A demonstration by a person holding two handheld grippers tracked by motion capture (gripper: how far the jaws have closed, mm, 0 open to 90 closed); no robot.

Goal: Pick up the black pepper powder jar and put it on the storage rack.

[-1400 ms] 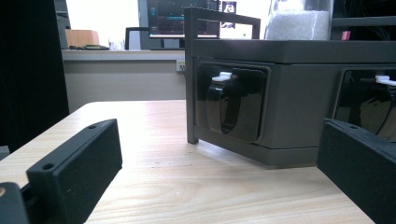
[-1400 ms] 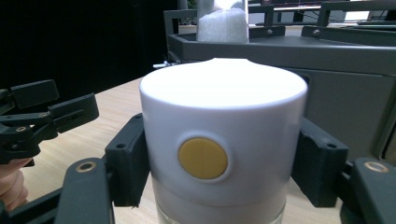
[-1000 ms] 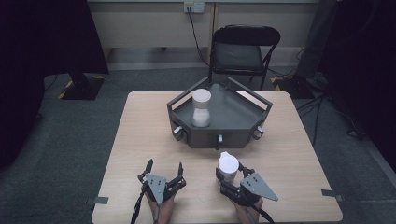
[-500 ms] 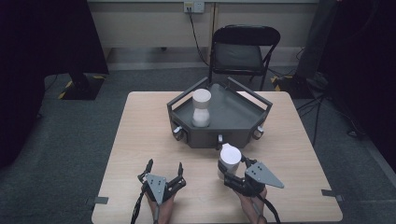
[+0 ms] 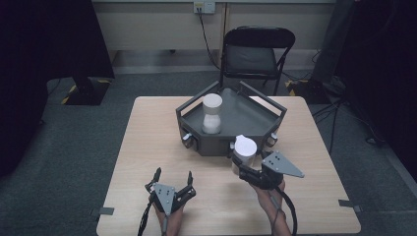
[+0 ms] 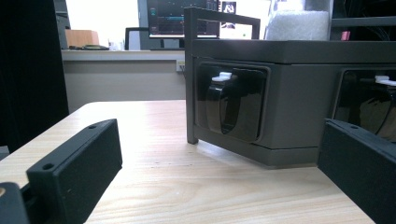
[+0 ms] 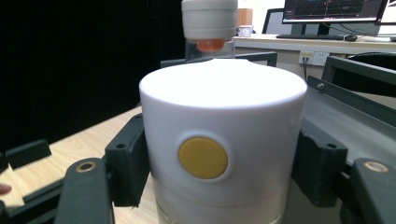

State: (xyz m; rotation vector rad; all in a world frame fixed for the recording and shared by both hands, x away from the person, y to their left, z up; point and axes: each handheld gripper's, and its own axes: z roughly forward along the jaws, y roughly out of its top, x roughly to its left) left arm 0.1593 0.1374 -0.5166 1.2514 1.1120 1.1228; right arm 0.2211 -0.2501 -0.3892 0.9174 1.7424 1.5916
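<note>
Both grippers work at the near side of the grey tray (image 5: pixel 255 129), which stands on the wooden table (image 5: pixel 147 142).

Right gripper (image 5: pixel 244 160) is clamped on a white canister (image 5: pixel 244 149), one black jaw pressed to each side of it. In the right gripper view the canister (image 7: pixel 219 140) stands upright between the jaws, with a round yellow dot on the side that faces the camera. Seen from the high view, the canister sits just in front of the tray's near wall, close to the tray's right front corner, and its top reaches about as high as the tray's rim. Whether its base touches the table cannot be told.

Left gripper (image 5: pixel 172 178) lies on the table, in front of the tray and well apart from it, off toward the tray's left front corner. Its jaws stand wide apart with nothing between them. In the left gripper view the two jaws rise at either side, and the tray's front wall (image 6: pixel 299 107) shows between them.

A second white canister (image 5: pixel 212 114) stands upright inside the tray, near the tray's left wall.

A black folding chair (image 5: pixel 256 54) stands on the floor behind the tray, beyond the table's far edge.
</note>
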